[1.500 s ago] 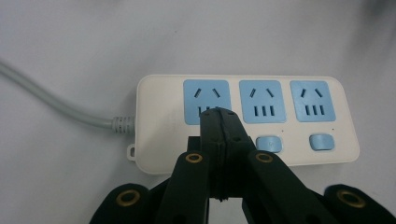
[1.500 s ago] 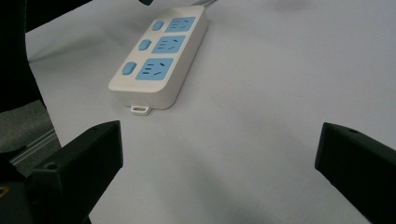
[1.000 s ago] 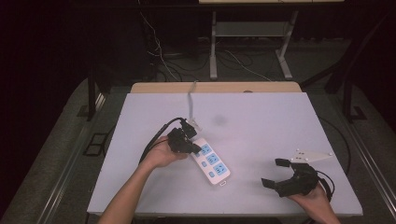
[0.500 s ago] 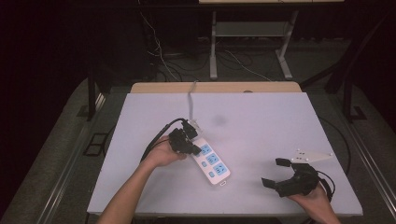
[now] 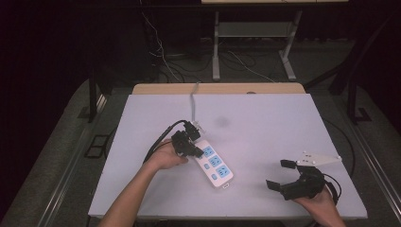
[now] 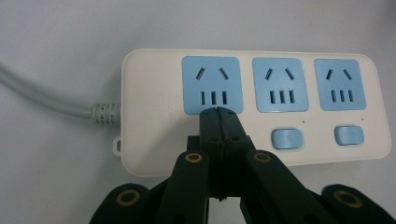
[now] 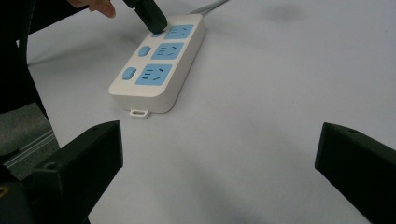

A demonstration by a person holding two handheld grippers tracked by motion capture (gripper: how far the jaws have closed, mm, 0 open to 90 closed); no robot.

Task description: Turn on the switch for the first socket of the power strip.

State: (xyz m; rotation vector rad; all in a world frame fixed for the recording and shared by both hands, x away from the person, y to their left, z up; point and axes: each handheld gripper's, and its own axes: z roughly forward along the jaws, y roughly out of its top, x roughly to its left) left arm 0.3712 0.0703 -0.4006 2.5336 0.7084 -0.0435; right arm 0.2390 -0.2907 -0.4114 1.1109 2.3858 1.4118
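Observation:
A white power strip (image 5: 215, 165) (image 6: 149, 116) (image 7: 159, 70) with three blue sockets and blue switches lies flat on the white table (image 5: 265, 123). Its grey cable (image 5: 193, 97) (image 6: 46, 98) runs to the far edge. My left gripper (image 5: 201, 152) (image 6: 218, 112) is shut, with its tips down on the strip just below the socket nearest the cable, over the spot where that socket's switch sits. The same tips (image 7: 154, 21) show in the right gripper view. Two other switches (image 6: 287, 138) are uncovered. My right gripper (image 5: 279, 175) (image 7: 219, 135) rests open near the table's front right, holding nothing.
A black cable (image 5: 158, 139) loops from the left gripper over the table's left side. A wooden strip (image 5: 217, 88) borders the far edge. Beyond it stand a table frame (image 5: 215, 42) and floor cables. Bare tabletop lies between the strip and the right gripper.

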